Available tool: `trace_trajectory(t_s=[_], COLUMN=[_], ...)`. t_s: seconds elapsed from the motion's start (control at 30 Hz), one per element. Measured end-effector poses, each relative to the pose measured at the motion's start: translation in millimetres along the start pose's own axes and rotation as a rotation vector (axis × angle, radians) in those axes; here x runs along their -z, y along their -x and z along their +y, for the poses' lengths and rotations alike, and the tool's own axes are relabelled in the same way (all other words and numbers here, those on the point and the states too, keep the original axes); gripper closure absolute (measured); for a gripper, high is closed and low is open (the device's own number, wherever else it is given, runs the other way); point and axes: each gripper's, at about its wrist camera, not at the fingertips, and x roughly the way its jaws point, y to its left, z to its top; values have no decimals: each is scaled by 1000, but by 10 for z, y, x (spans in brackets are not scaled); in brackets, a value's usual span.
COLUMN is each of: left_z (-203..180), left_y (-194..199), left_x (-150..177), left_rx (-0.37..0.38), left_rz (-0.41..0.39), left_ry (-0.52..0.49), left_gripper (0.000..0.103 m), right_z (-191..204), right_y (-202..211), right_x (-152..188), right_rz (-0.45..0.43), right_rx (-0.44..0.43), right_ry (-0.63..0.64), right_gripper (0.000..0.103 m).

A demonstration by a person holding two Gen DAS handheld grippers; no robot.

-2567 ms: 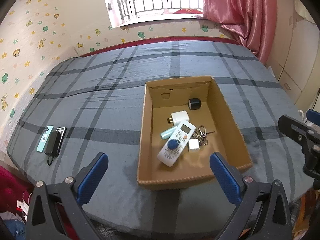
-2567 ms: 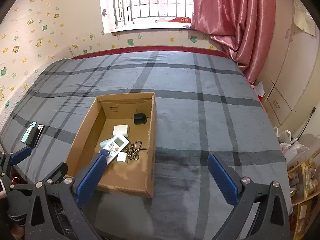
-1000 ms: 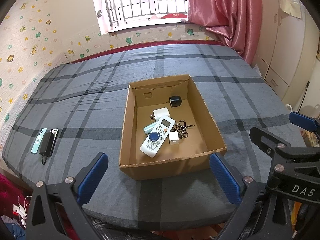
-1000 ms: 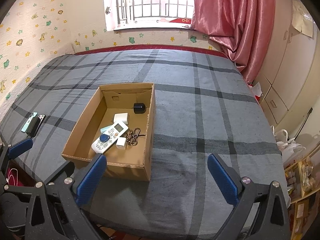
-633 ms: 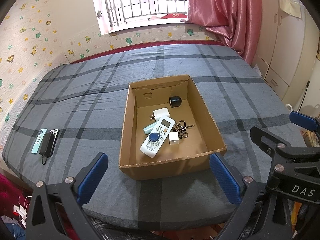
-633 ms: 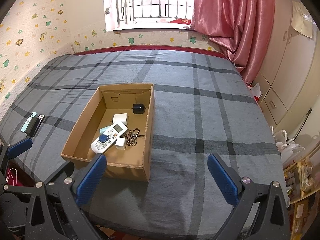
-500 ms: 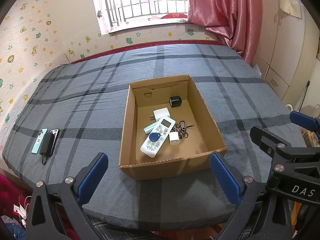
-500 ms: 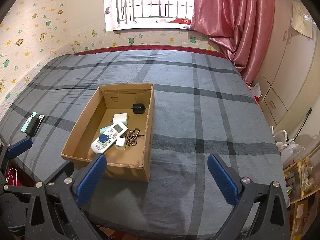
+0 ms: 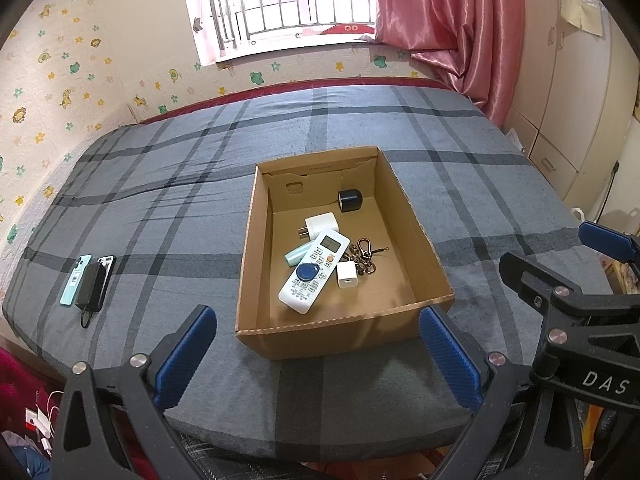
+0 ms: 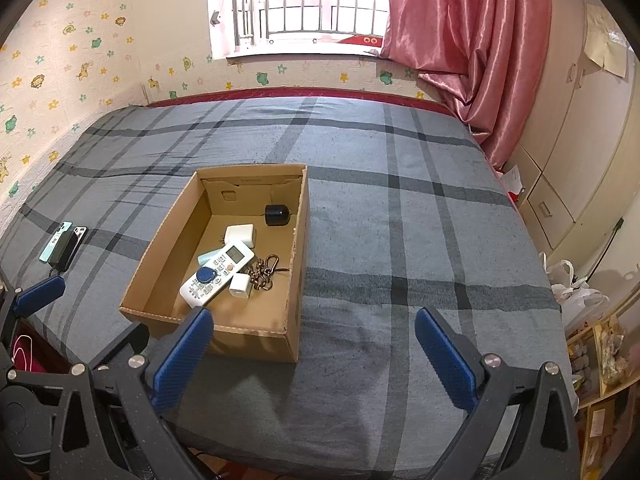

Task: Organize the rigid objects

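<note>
An open cardboard box (image 9: 416, 240) (image 10: 298, 264) sits on the grey plaid bed. Inside lie a white remote (image 9: 316, 272) (image 10: 218, 274) with a blue round tag (image 9: 307, 270) on it, a white plug adapter (image 9: 322, 224), a small white cube charger (image 9: 347, 274), a pale green tube (image 9: 297, 253), a key chain (image 9: 364, 254) and a black round object (image 9: 350, 200). My left gripper (image 9: 318, 356) hangs open near the bed's front edge, short of the box. My right gripper (image 10: 314, 354) is open too, to the right of the box front. Both hold nothing.
Two phones and a black power bank (image 9: 89, 280) (image 10: 62, 244) lie at the bed's left edge. A pink curtain (image 10: 468, 40) and cupboards (image 10: 568, 152) stand at the right. A white bag (image 10: 572, 288) and shelves are beside the bed at the right.
Since 2.6 s ago both grippers drew back from the box and it now shows whole. In the last second nothing has visibly moved.
</note>
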Motion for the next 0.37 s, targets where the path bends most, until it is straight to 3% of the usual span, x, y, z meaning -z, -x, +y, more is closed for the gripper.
trace_trajectory(t_s=[0.37], left_z=[-21], left_y=[-66], left_x=[-24], left_rx=[-4], left_rz=[4], left_ry=[-4], left_gripper=[0], right_z=[-29], right_y=[-51], right_x=[-28], right_rz=[2], right_rx=[1], right_ry=[2], right_gripper=[0])
